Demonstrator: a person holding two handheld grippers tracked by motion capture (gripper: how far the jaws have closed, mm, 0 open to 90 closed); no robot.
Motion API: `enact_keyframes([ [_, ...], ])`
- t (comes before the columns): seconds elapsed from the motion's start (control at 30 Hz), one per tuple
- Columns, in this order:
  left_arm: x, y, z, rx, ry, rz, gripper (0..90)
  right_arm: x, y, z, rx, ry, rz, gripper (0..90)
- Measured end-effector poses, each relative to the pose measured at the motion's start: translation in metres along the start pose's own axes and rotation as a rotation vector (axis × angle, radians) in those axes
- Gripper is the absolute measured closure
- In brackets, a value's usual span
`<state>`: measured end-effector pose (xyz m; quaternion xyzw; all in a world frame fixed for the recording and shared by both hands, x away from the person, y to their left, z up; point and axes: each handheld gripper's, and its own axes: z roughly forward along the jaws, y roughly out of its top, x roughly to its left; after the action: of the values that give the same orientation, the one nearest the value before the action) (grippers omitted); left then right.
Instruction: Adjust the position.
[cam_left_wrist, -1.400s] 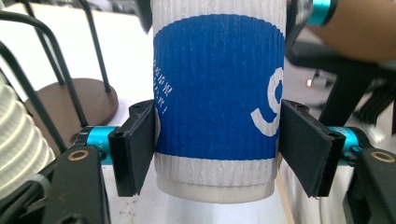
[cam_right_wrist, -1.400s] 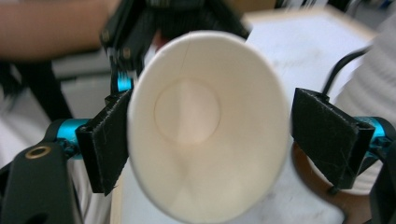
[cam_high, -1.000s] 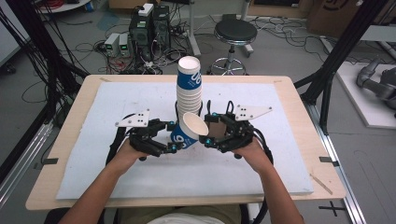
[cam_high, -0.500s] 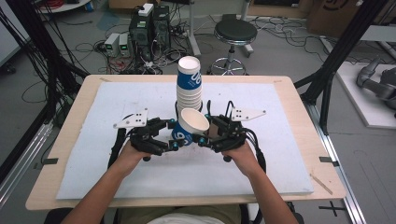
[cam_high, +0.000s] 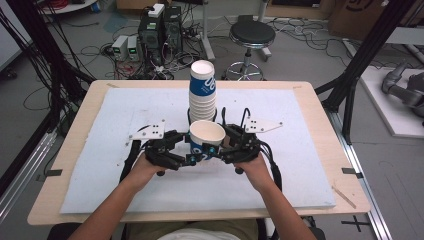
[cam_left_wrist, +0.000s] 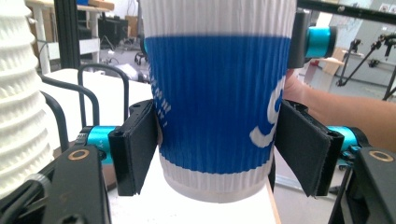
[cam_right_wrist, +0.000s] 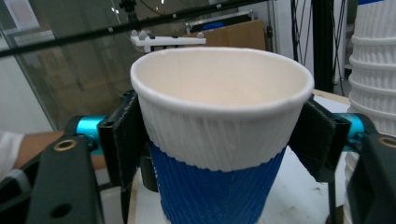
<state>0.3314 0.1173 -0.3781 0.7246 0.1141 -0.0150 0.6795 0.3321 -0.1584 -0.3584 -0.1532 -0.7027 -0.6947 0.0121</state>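
A blue and white ribbed paper cup stands upright between my two hands, its mouth facing up. My left gripper is shut on its lower blue band; in the left gripper view the pads press both sides of the cup. My right gripper is shut on it from the other side, higher up, with the pads near the white rim of the cup. Right behind it rises a tall stack of the same cups, also at the edge of each gripper view.
A white sheet covers the wooden table. Behind the table, a round stool and computer boxes sit among cables on the floor. Black frame posts flank the table.
The cup was tilted with its mouth toward the camera; it now stands upright. Both grippers have kept their hold and have drawn slightly closer together.
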Motion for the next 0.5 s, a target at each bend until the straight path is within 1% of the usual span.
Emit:
enact_keyframes([
  [0.1, -0.0002, -0.0003, 0.0002, 0.009, 0.003, 0.003, 32.1, 0.0019, 0.0018, -0.0005, 0.023, -0.009, -0.028, 30.6],
  [0.17, 0.0001, -0.0008, 0.0003, 0.021, 0.004, 0.006, 32.5, 0.0023, 0.0027, -0.0008, 0.041, -0.013, -0.036, 31.9],
  [0.33, 0.0006, -0.0016, 0.0012, 0.038, 0.003, 0.002, 32.5, 0.0035, 0.0052, -0.0008, 0.084, -0.018, -0.062, 32.4],
  [0.43, 0.0011, -0.0021, 0.0011, 0.054, 0.013, 0.006, 32.1, 0.0050, 0.0070, -0.0005, 0.111, -0.039, -0.094, 32.4],
  [0.47, 0.0013, -0.0022, 0.0012, 0.059, 0.022, 0.008, 31.0, 0.0052, 0.0075, -0.0007, 0.113, -0.044, -0.098, 32.4],
  [0.5, 0.0018, -0.0025, 0.0011, 0.074, 0.045, 0.013, 27.8, 0.0053, 0.0079, -0.0012, 0.112, -0.043, -0.096, 32.4],
])
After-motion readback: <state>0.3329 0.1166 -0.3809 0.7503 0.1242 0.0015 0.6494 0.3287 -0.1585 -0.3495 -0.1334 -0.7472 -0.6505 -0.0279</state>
